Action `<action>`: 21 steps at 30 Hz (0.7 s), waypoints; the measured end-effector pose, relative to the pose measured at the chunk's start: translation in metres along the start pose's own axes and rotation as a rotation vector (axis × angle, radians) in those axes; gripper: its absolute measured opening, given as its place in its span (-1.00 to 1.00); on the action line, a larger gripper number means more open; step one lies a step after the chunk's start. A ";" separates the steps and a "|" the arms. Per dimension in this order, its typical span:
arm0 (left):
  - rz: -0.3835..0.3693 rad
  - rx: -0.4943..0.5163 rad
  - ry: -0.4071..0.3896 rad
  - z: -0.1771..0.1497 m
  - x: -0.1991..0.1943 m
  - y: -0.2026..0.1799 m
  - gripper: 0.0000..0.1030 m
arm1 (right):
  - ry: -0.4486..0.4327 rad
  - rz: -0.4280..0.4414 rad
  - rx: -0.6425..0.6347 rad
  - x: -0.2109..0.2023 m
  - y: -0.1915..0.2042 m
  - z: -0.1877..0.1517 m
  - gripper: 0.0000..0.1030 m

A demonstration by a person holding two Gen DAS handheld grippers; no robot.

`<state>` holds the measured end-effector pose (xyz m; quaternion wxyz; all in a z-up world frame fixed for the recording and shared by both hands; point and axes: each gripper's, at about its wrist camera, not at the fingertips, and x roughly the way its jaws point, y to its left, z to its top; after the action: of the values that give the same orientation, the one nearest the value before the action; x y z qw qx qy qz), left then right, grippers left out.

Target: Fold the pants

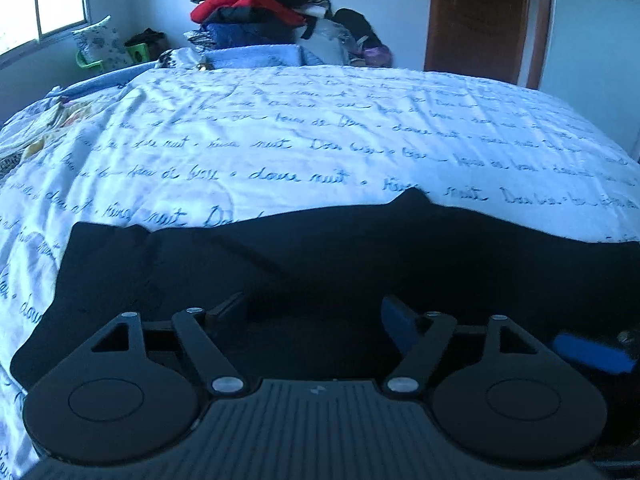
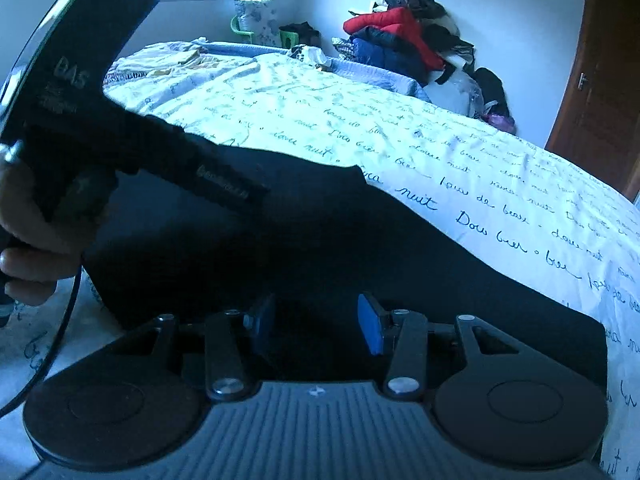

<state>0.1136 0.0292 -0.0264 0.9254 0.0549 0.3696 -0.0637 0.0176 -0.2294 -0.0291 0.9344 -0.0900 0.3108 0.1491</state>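
The pants [image 1: 320, 256], dark and nearly featureless in this light, lie across the near edge of the bed [image 1: 320, 136], stretched sideways on its script-printed cover. Their far edge is uneven, with a small peak of cloth raised near the middle. How many layers lie there cannot be told.

The left gripper [image 1: 316, 312] hangs low over the near part of the pants with its fingers spread wide; nothing shows between them, and they appear to pinch no cloth. The right gripper [image 2: 316, 320] sits just beside it, also over the dark cloth, its fingers partly apart. Whether any fabric lies between these cannot be told, dark on dark.

Risks, as judged:
- A closing finger may catch only the top layer, pulling the fold askew.
- The pants lie close to the bed's near edge; a tug toward the person could drag them off.
- The two grippers work near one another; in the right wrist view the left tool's body and the hand [image 2: 28, 240] holding it fill the left side, so a collision is possible.

Surroundings: a heap of clothes [image 1: 256, 8] stands at the far wall, well apart, beside a brown door [image 1: 480, 16]. A window [image 1: 40, 0] and a patterned cushion [image 1: 100, 44] lie far left. Nothing obstructs the bed's open cover beyond the pants.
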 end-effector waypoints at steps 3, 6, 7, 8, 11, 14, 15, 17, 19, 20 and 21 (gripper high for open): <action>0.008 -0.020 -0.002 -0.002 -0.002 0.007 0.56 | -0.017 -0.007 0.002 -0.003 0.001 0.004 -0.12; 0.013 -0.025 -0.003 -0.003 -0.004 0.012 0.58 | 0.012 -0.010 -0.012 -0.001 0.002 -0.001 -0.12; 0.014 -0.024 -0.003 -0.004 -0.005 0.013 0.58 | 0.027 -0.012 -0.017 0.002 0.002 -0.003 -0.12; 0.016 -0.024 -0.004 -0.005 -0.006 0.015 0.58 | 0.028 -0.016 -0.015 0.002 0.002 -0.003 -0.12; 0.025 -0.035 -0.005 -0.006 -0.007 0.021 0.58 | 0.005 -0.017 -0.011 -0.005 0.004 0.001 -0.12; 0.031 -0.058 -0.007 -0.006 -0.010 0.030 0.58 | -0.019 -0.010 -0.039 -0.010 0.012 0.009 -0.12; 0.037 -0.066 -0.012 -0.006 -0.012 0.035 0.58 | -0.028 -0.004 -0.052 -0.011 0.015 0.012 -0.12; 0.064 -0.086 -0.030 -0.007 -0.020 0.048 0.58 | -0.040 0.015 -0.082 -0.013 0.024 0.018 -0.12; 0.111 -0.115 -0.044 -0.007 -0.026 0.064 0.58 | -0.048 0.032 -0.124 -0.012 0.035 0.024 -0.12; 0.138 -0.135 -0.053 -0.007 -0.029 0.075 0.58 | -0.053 0.037 -0.147 -0.011 0.041 0.027 -0.12; 0.163 -0.156 -0.062 -0.007 -0.032 0.085 0.58 | -0.058 0.046 -0.173 -0.009 0.048 0.029 -0.12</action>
<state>0.0991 0.1161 -0.0047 0.9399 0.0109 0.3390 0.0391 0.0108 -0.1790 -0.0037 0.9281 -0.1589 0.2716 0.1991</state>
